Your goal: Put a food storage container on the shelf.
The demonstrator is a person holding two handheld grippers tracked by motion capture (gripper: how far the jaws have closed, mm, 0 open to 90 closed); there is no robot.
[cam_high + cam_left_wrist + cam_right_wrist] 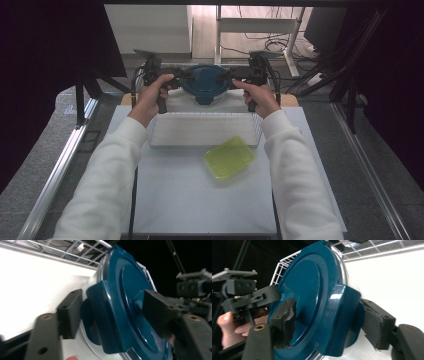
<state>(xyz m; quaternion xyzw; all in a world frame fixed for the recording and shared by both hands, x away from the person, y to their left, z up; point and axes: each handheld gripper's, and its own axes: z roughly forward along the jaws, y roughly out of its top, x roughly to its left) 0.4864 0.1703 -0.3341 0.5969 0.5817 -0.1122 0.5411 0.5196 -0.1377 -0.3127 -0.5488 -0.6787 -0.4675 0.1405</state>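
A round clear container with a dark blue clip-on lid sits at the far end of the white wire basket; whether it rests on something or hangs I cannot tell. My left gripper straddles the lid's left latch, one pad under the latch, the other on top of the lid. My right gripper straddles the opposite latch the same way, its pads against the latch and the lid. The right gripper appears beyond the lid in the left gripper view, the left gripper in the right gripper view.
A yellow-green rectangular tub lies on the white table sheet just in front of the basket. Metal frame rails run along both sides. Beyond the table stand a white desk frame and loose cables.
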